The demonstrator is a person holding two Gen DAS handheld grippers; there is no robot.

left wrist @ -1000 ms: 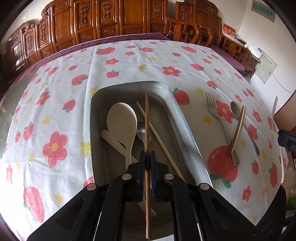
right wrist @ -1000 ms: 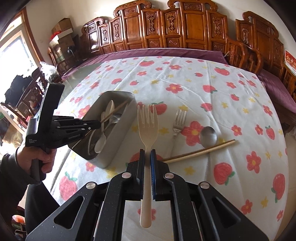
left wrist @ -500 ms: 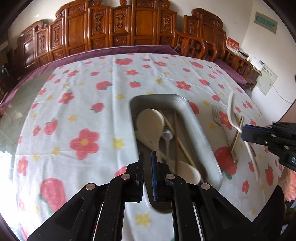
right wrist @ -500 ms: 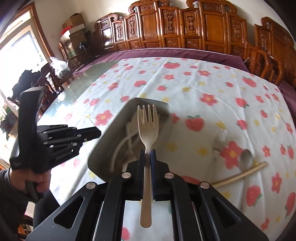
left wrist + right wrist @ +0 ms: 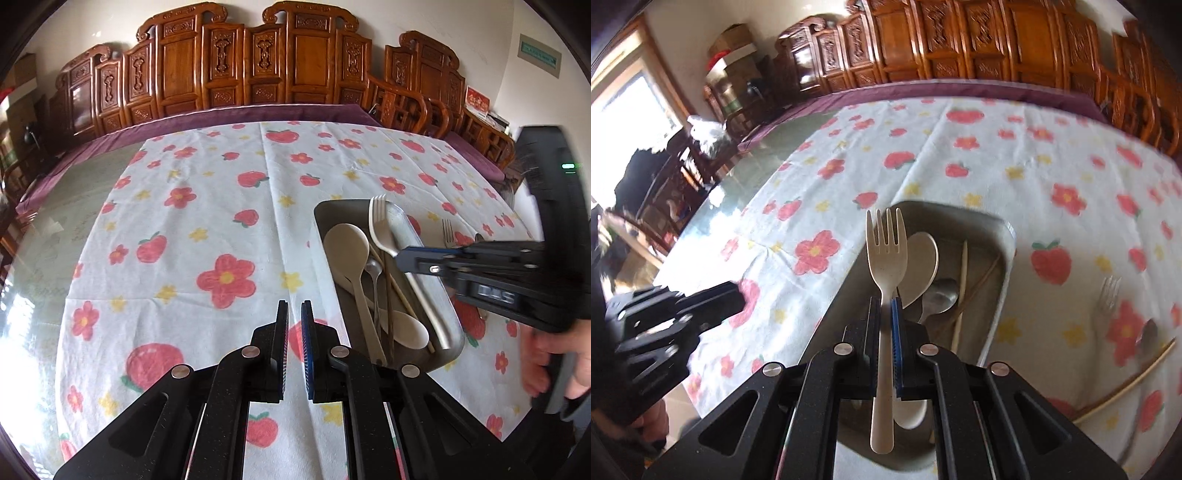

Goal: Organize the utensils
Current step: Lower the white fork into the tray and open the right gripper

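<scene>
Right wrist view is showing the right gripper [image 5: 886, 310] clamping a cream plastic fork [image 5: 886, 254] by its handle, tines forward, hovering over the metal tray [image 5: 1004, 236]. Left of the tray, the left gripper [image 5: 294, 314] is hanging empty, its jaws slightly parted. Releasing from this height risks the fork bouncing off the cream spoon [image 5: 919, 258] and chopsticks [image 5: 962, 280] crowding the tray, or catching its rim.

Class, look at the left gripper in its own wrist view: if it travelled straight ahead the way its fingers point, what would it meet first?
Most likely the flowered tablecloth. The left gripper points over bare cloth, left of the metal tray; depth is uncertain.
</scene>
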